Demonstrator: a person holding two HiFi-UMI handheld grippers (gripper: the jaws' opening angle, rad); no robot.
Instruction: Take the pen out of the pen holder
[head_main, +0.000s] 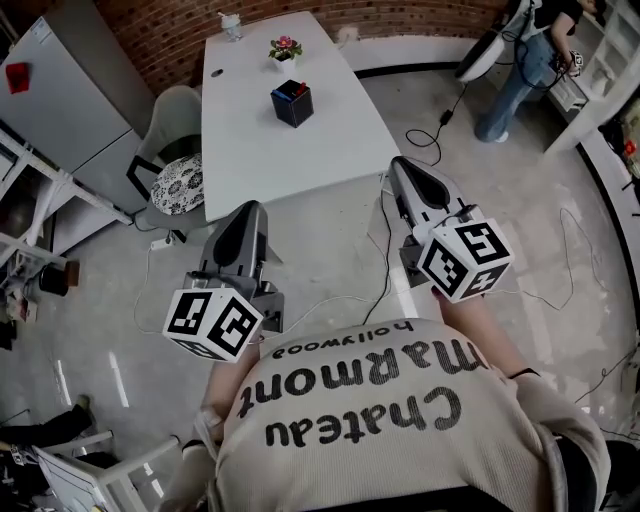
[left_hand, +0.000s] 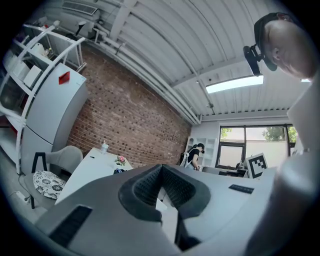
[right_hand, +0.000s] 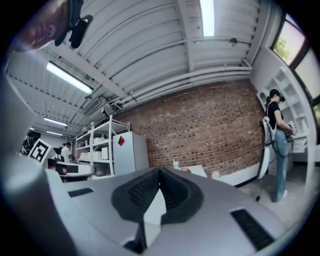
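Closest to the head camera is the person's pale shirt (head_main: 400, 420) with dark lettering across it. Just beyond it both grippers are held out level over the grey floor (head_main: 330, 250).

On the left, the left gripper (head_main: 247, 210) has its marker cube (head_main: 212, 323) near the body. Its own view shows the left gripper (left_hand: 161, 167) with its dark ribbed pads pressed together at the tips and nothing between them. On the right, the right gripper (head_main: 402, 164) reaches a little farther. The right gripper view likewise shows the right gripper (right_hand: 160, 170) pinched shut and empty.

Both point toward the white worktop (head_main: 260, 150), which lies well apart from them, farther off. On it stands the black pen holder (head_main: 293, 104), upright near the middle of the far half. The pen (head_main: 290, 88) is in it, showing only as red and blue tips at its mouth. Beyond the holder sit a small potted flower (head_main: 285, 47) and, at the far end, a clear bottle (head_main: 231, 27).

Left of the worktop are a grey chair (head_main: 172, 118), a patterned cushion (head_main: 178, 186) and a white fridge (head_main: 62, 92). Against the brick wall (head_main: 180, 30), at far right, another person (head_main: 520, 62) in jeans stands by white shelves, with cables (head_main: 440, 128) trailing across the floor.
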